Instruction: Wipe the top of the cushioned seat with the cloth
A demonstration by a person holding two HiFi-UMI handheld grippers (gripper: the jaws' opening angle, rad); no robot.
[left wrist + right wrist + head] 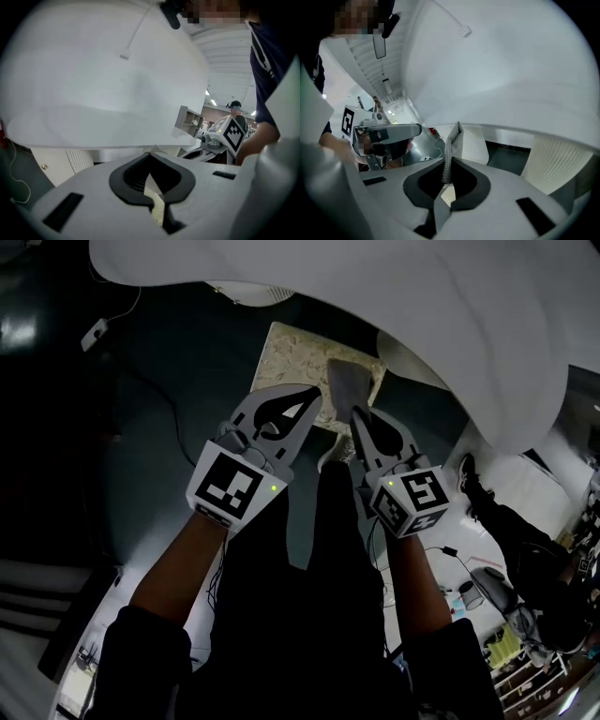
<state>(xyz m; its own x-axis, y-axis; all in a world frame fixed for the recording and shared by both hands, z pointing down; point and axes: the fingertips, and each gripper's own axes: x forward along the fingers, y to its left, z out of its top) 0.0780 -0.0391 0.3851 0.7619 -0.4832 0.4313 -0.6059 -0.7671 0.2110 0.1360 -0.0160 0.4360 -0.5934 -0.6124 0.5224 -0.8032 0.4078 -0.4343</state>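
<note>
**A:** Two things worry me. The cloth (pixel 345 388) is over the far right part of the cushioned seat (pixel 286 357), and I can't tell whether it touches the cushion yet.

**B:** How is it held?

**A:** The right gripper (pixel 358 416) has its fingers clenched on one narrow fold. In the right gripper view the cloth (pixel 451 147) stands up between them as a thin strip, with most of it loose beyond the tips. A hard drag across the patterned top could pull that fold out, I think. The cloth could also bunch up, so that only a ridge of it wipes.

**B:** And the other one?

**A:** The left gripper (pixel 309 401) is just beside it, over the seat's near edge. Its fingers are closed together on nothing, and in its own view only a sliver of pale seat shows through the gap. Since it isn't bracing the seat, a firm stroke might shift the seat across the dark floor (pixel 169 456).

**B:** Anything around them?

**A:** The white tabletop (pixel 422 306) overhangs the seat's far corner. A long push forward risks knocking the right gripper's fingers against its edge. If the cloth rides up, bare fingers could scrape the cushion.
</note>
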